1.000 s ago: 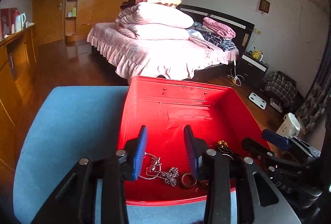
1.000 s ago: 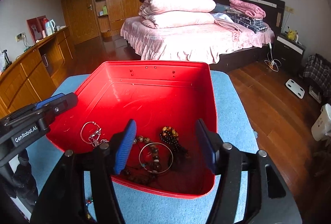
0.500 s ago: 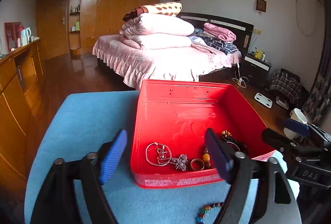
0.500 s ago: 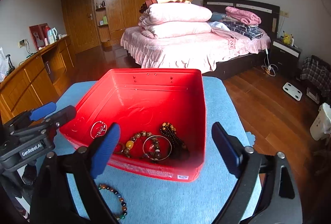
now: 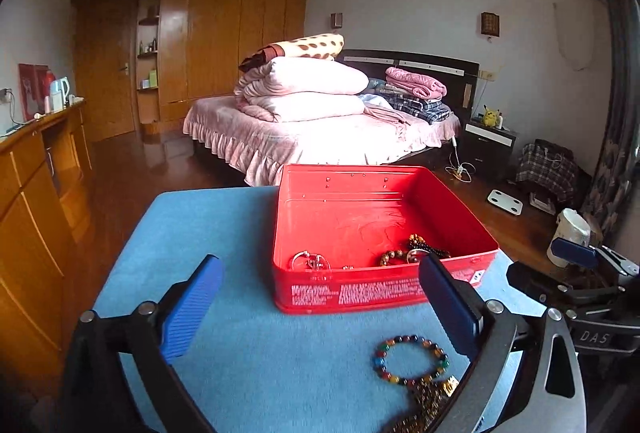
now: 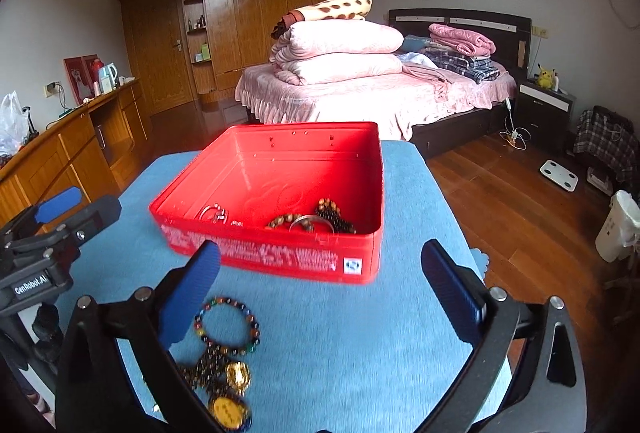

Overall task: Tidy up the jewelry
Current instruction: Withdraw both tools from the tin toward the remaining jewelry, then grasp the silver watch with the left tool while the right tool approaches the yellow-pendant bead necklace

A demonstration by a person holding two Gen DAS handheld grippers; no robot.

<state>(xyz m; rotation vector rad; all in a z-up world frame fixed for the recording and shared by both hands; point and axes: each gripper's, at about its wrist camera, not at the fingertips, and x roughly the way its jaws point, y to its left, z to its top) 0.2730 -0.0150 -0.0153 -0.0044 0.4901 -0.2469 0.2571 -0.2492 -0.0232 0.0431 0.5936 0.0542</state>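
Blue-padded left gripper (image 5: 320,297): jaws just opened wide, nothing between pads. Multicolour bead bracelet (image 6: 227,321): on blue tabletop (image 6: 360,333), near side of red tin (image 6: 280,257). Tin holds several bracelets, rings. Right gripper (image 6: 326,289): jaws just opened wide, empty.

Left gripper (image 5: 320,307) and right gripper (image 6: 320,291) pulled back from over the red box (image 6: 280,253) to its near side, jaws just opened wide, nothing between them. Multicolour bead bracelet (image 6: 228,325) now in view near the box.
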